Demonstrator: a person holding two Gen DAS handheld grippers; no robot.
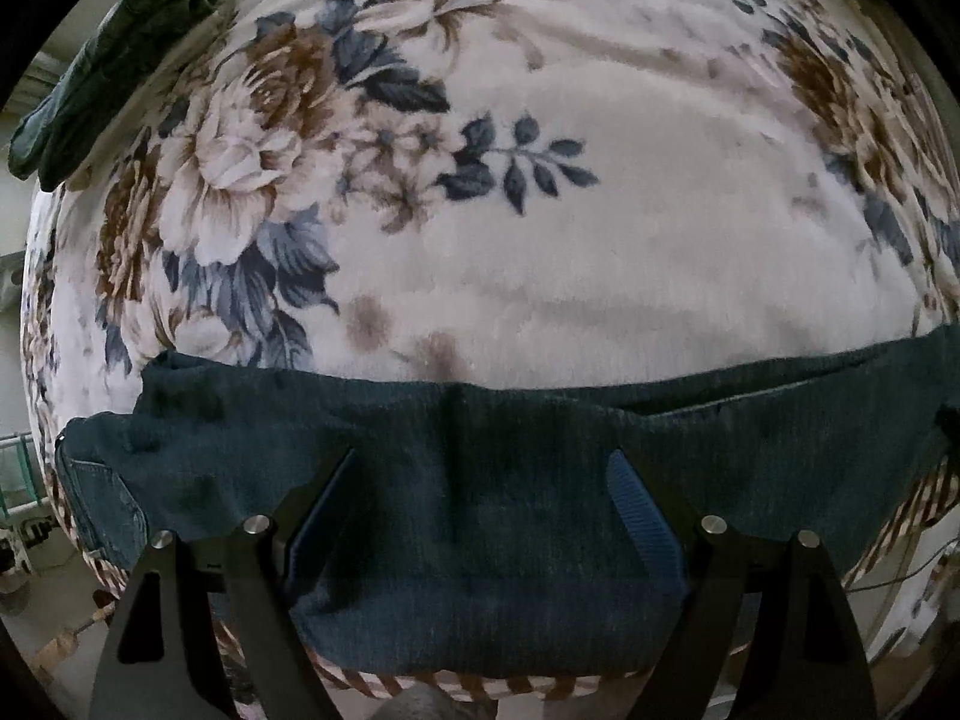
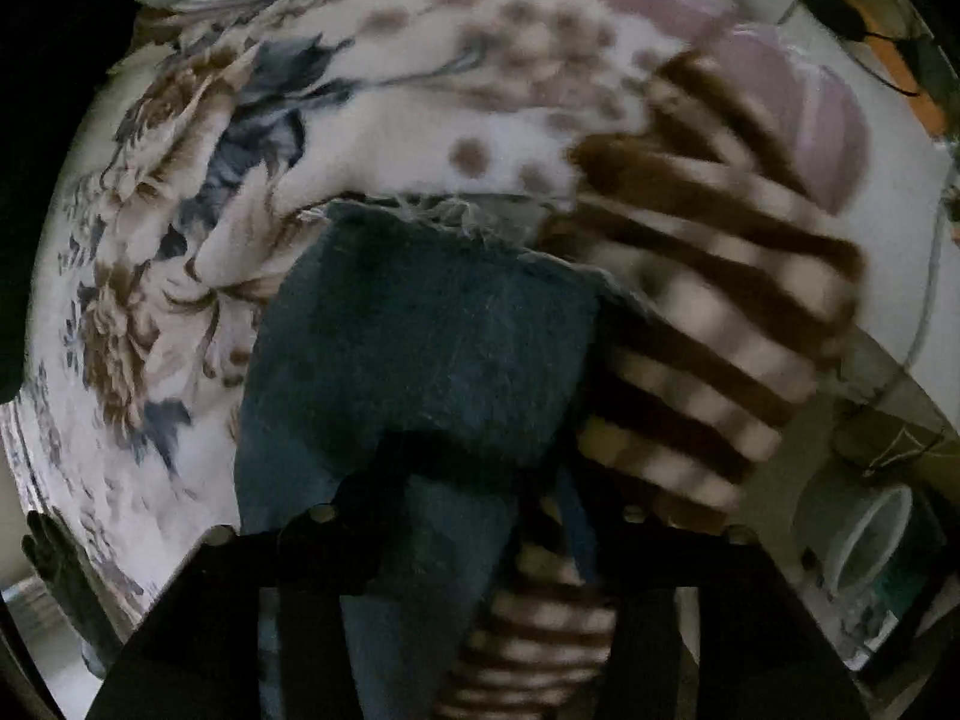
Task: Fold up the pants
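Note:
Dark blue denim pants (image 1: 480,498) lie across the near edge of a floral blanket (image 1: 540,210) in the left wrist view. My left gripper (image 1: 483,468) is open just above the cloth, its blue-padded fingers (image 1: 642,516) wide apart on either side of a fold. In the right wrist view my right gripper (image 2: 474,468) is shut on the pants (image 2: 420,348), holding a leg end with a frayed hem (image 2: 432,216) lifted over the blanket (image 2: 180,276). That view is blurred and dark.
A second dark green garment (image 1: 114,60) lies at the blanket's far left corner. The blanket's brown-striped border (image 2: 708,324) hangs at the bed edge. A white bucket (image 2: 870,540) and cables are on the floor to the right.

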